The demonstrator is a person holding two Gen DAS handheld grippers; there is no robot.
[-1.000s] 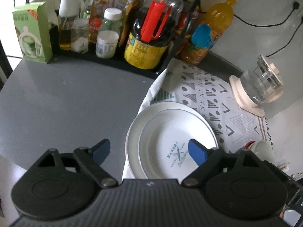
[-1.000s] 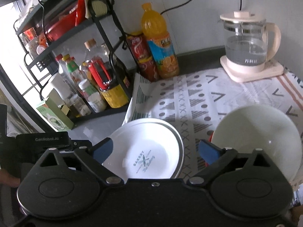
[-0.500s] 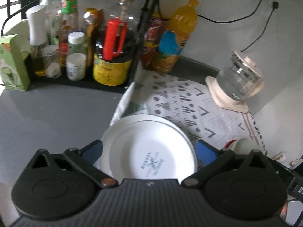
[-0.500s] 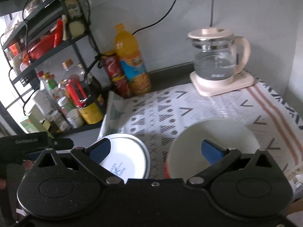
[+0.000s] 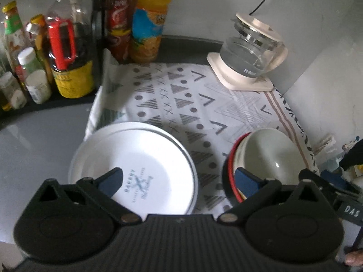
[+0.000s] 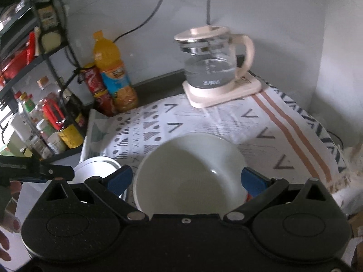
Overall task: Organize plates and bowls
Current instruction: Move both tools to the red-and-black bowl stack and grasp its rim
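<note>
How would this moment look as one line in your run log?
left gripper: open, over stacked plates | right gripper: open, empty, over white bowl | nothing held

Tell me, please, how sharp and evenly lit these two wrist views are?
Left wrist view: motion blur softens the stacked plates and bottles, a shadow crosses the patterned cloth, and fisheye bends the counter edge. Right wrist view: the kettle and cloth are smeared, daylight blows out the left edge by the rack, the bowl reads fairly clearly.
</note>
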